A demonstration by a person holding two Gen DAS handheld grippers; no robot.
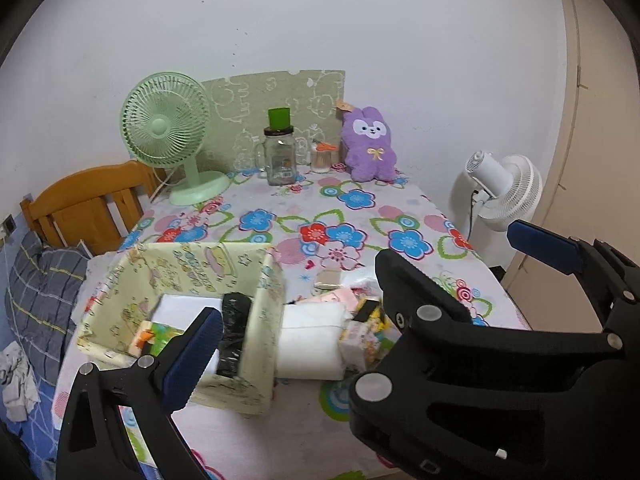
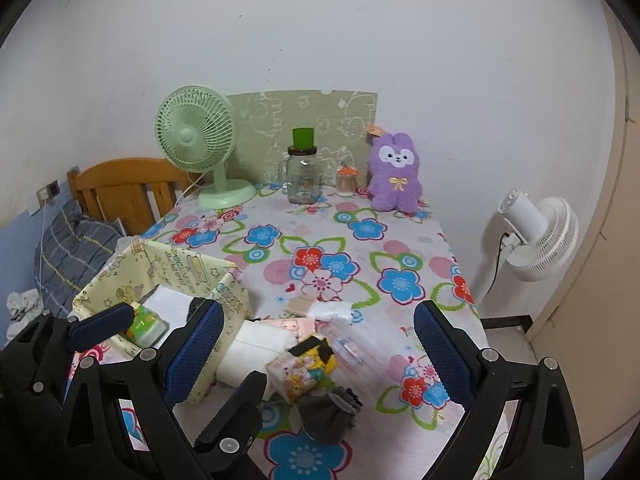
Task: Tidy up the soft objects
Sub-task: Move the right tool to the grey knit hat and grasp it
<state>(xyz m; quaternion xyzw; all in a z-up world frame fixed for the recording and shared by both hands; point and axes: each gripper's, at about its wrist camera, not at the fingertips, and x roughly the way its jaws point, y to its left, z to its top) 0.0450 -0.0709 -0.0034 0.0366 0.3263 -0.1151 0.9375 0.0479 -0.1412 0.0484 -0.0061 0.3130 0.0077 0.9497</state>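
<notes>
A pale yellow fabric storage box (image 1: 262, 320) (image 2: 192, 270) stands at the table's near left, holding a white pack, a green tissue pack (image 2: 146, 322) and a black plastic-wrapped item (image 1: 234, 336). Beside it on the right lies a pile: a white folded cloth (image 1: 310, 340) (image 2: 258, 346), small printed tissue packs (image 2: 298, 372), a clear plastic bag (image 2: 336, 314) and a dark grey sock bundle (image 2: 330, 414). My left gripper (image 2: 140, 332) is open over the box. My right gripper (image 2: 320, 346) is open above the pile, holding nothing.
At the back of the flowered table (image 2: 360, 256) stand a green desk fan (image 2: 196, 140), a glass jar (image 2: 302, 180), a small jar (image 2: 346, 180) and a purple plush rabbit (image 2: 394, 174). A wooden chair (image 2: 120, 188) is at left, a white floor fan (image 2: 540, 236) at right.
</notes>
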